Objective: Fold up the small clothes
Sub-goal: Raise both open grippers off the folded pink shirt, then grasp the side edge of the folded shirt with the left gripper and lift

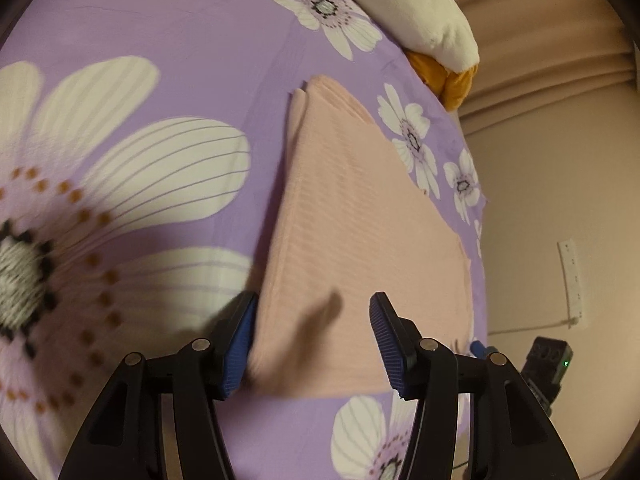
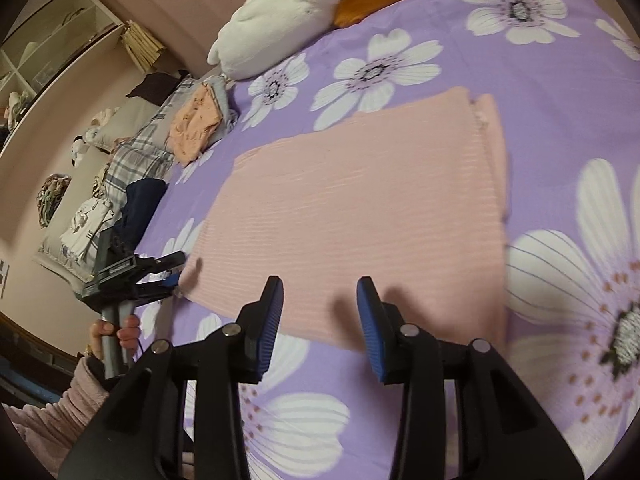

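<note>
- Pink ribbed garment (image 2: pixel 360 208) lay folded into a flat rectangle on a purple bedsheet (image 2: pixel 552 92) printed with large white flowers
- At the garment's far end, a narrower folded layer showed along one edge, with a small step between the layers
- Left gripper (image 1: pixel 312 344), black with blue ribbed pads, hung over the near end of the garment with its jaws apart; pink cloth showed in the gap, but neither pad pressed on it, and its left pad sat just at the garment's side edge
- Right gripper (image 2: pixel 319 328), of the same make, hovered over the garment's near edge with its jaws parted less widely than the left one's; nothing was pinched between them
- From the right wrist view, the left gripper appeared at the garment's left corner, held by a hand (image 2: pixel 120 334) on a grey handle, with a fluffy pale pink sleeve (image 2: pixel 60 412) below it
- White plush toy (image 2: pixel 276 28) with an orange part lay at the far edge of the bed
- Beyond the bed's left side, a heap of other clothes (image 2: pixel 132 168) included a plaid piece, a dark blue piece and an orange piece
- Both views were slightly blurred
</note>
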`<state>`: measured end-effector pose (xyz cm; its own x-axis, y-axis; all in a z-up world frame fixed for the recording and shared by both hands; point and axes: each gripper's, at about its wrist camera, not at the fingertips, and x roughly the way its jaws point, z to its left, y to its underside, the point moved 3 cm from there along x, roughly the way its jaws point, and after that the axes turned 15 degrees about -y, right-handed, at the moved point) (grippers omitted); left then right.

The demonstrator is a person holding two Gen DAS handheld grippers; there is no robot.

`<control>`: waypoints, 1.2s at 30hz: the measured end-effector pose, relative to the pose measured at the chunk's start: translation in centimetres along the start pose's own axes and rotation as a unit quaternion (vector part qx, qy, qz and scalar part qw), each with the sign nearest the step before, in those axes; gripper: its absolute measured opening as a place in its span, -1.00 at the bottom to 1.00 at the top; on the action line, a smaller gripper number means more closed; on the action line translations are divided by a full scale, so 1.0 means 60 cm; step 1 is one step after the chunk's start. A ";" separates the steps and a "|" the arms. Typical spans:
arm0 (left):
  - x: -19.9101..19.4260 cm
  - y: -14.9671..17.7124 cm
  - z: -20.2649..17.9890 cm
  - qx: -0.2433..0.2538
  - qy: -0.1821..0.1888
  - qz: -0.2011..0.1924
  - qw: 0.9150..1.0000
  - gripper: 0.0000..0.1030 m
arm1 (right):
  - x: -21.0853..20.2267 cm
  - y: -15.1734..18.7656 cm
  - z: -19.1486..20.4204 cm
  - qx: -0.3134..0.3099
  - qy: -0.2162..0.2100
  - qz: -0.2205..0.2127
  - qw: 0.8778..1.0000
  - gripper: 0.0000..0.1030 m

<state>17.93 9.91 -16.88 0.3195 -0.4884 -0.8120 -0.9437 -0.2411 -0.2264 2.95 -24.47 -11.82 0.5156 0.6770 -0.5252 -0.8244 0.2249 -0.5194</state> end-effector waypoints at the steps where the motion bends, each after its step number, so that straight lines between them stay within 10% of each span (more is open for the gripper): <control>1: 0.005 -0.004 -0.005 0.003 0.002 0.001 1.000 0.06 | 0.009 -0.005 0.002 -0.001 -0.005 0.003 1.000 -0.24; 23: 0.063 -0.089 -0.054 0.031 0.021 0.002 0.999 0.06 | 0.166 -0.097 0.014 -0.033 -0.012 0.034 0.999 -0.24; 36: 0.066 -0.096 -0.065 0.069 -0.038 -0.011 0.997 -0.28 | 0.301 -0.203 0.004 -0.070 0.102 0.060 0.991 -0.81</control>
<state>24.96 6.10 -16.70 0.3372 -0.4179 -0.8436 -0.9413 -0.1312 -0.3112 22.23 -14.83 -14.82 0.4640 0.5342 -0.7066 -0.8496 0.0425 -0.5258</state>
